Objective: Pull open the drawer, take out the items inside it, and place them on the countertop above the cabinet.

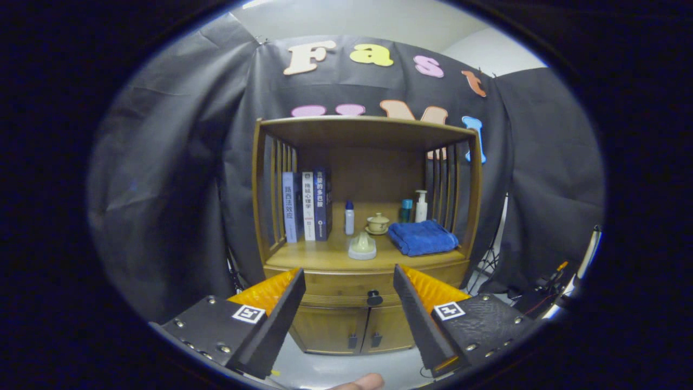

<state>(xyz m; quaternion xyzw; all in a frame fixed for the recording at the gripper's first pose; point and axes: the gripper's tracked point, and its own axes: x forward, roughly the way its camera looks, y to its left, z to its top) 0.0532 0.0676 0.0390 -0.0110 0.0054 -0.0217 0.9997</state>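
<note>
The gripper (pixel 349 281) is held with its fingers spread wide and nothing between them; a fingertip of the person (pixel 361 382) can be seen just below and behind them. Straight ahead, framed in the gap between the fingers, the drawer (pixel 346 287) of a wooden cabinet (pixel 346 325) is found shut, its small dark knob (pixel 374 297) set slightly nearer the right finger. The drawer is judged rigid and likely to slide stiffly, so the knob should be pinched squarely and drawn straight back; being small and round, it may slip from a loose hold. Whatever lies inside is hidden, so its weight cannot be judged. Below the knob two cupboard doors (pixel 352 327) are closed. Beyond the fingers, on the countertop (pixel 303 257), a pale domed object (pixel 362 246), a folded blue towel (pixel 423 238), a lidded cup (pixel 378 222), small bottles (pixel 350 218) and upright books (pixel 306 206) are arranged.
</note>
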